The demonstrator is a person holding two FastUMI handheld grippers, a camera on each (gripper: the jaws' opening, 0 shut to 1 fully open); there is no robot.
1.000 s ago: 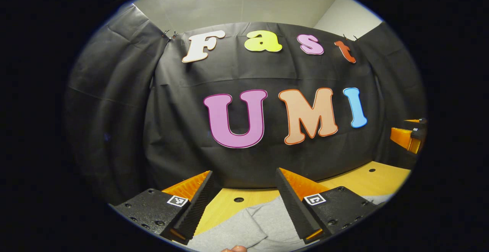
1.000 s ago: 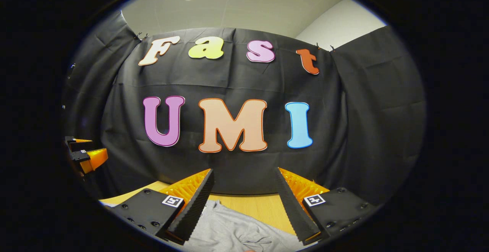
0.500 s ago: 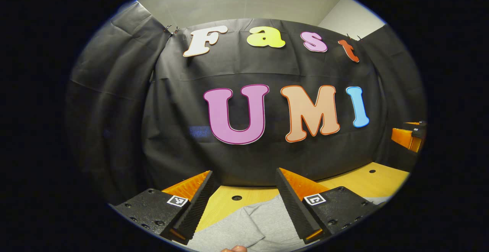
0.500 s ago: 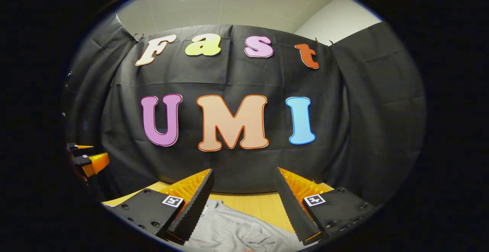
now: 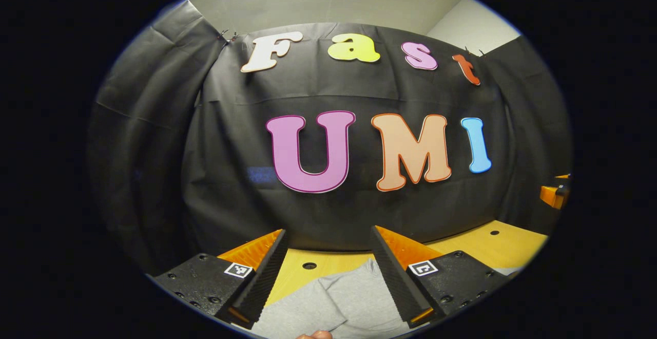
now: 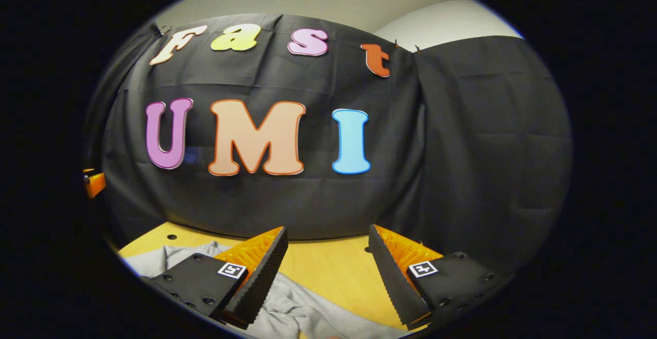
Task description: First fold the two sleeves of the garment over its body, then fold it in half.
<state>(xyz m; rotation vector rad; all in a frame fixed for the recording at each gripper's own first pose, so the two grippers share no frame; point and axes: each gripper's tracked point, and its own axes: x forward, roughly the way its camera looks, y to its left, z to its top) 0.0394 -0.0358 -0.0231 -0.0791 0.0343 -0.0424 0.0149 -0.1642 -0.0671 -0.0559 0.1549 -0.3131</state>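
I hold the left hand-held gripper [image 5: 328, 272] released, jaws wide apart, above the grey garment [image 5: 341, 303], which lies flat on the wooden worktop [image 5: 505, 244]. A folded cloth edge runs between my fingers. Bare wood reaches from the garment's far edge to the black booth wall [image 5: 236, 133]. The right hand-held gripper [image 6: 326, 272] is also released, clear of the cloth; the garment [image 6: 287, 311] bunches under its left finger [image 6: 259, 277], with open worktop [image 6: 328, 272] ahead. A fingertip [image 5: 314, 335] shows at the bottom of the left gripper view.
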